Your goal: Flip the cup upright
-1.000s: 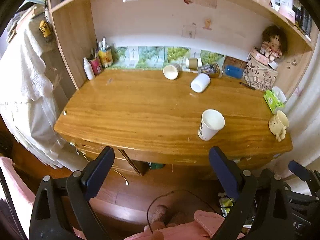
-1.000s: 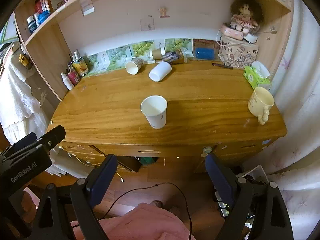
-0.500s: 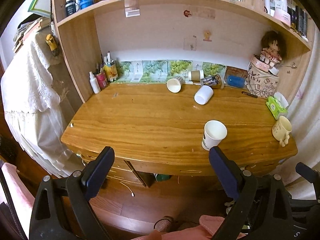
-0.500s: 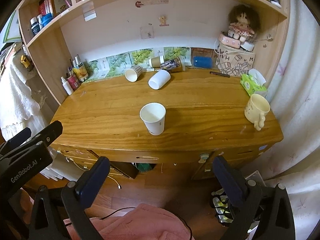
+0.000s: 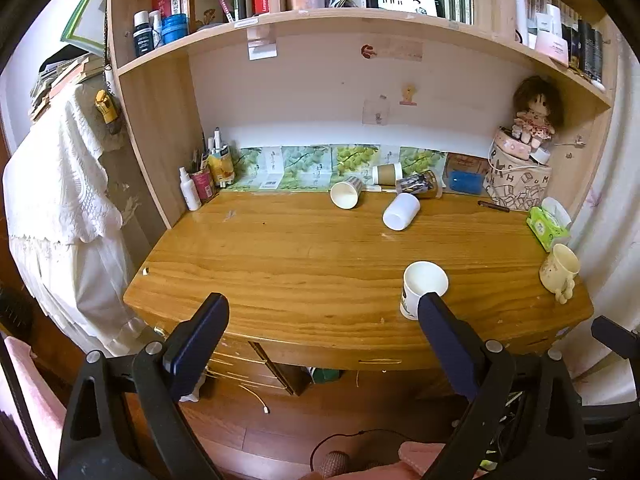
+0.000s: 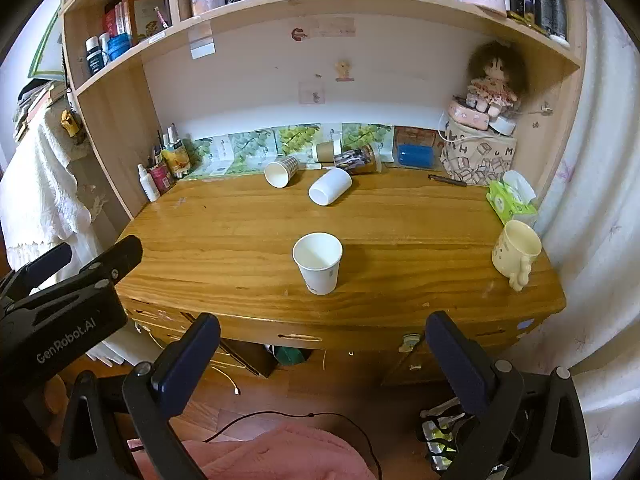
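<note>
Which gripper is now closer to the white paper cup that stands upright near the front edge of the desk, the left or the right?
Probably the right gripper: the paper cup sits centred ahead of it. The left gripper has the cup off to its right side. Both are open, short of the desk.

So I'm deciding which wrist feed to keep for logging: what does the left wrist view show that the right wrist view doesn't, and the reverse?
Only the left wrist view shows the left gripper from behind, its right finger overlapping the upright paper cup.

Only the right wrist view shows the right gripper from behind, that cup unobstructed, and the GenRobot.AI body of the left gripper from the side.

Both show the desk, two white cups lying on their sides near the back, the cream mug and the doll; both grippers open, empty.
</note>
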The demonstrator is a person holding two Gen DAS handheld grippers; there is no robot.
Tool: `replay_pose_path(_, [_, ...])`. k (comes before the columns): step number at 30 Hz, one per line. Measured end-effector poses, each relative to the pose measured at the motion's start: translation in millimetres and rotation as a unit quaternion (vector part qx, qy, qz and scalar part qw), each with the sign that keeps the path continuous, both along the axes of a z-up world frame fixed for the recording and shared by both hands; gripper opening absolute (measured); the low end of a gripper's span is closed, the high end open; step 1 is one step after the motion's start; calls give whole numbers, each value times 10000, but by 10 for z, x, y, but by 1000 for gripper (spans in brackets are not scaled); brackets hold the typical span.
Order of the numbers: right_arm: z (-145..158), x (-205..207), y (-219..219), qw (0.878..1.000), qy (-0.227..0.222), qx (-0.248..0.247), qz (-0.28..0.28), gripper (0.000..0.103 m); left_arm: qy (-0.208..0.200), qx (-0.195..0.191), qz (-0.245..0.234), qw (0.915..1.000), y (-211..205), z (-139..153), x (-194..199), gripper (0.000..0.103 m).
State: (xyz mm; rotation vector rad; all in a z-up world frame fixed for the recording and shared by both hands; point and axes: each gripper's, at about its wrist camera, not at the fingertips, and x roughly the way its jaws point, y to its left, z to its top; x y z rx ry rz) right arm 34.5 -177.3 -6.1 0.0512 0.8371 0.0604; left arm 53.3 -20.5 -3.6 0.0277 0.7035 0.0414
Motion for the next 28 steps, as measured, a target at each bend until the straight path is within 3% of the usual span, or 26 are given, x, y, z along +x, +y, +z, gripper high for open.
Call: replay_pose_path(28, [-72, -15, -78, 9996, 213, -27, -204, 103, -17, -11, -286, 9996, -134, -10, -53, 97])
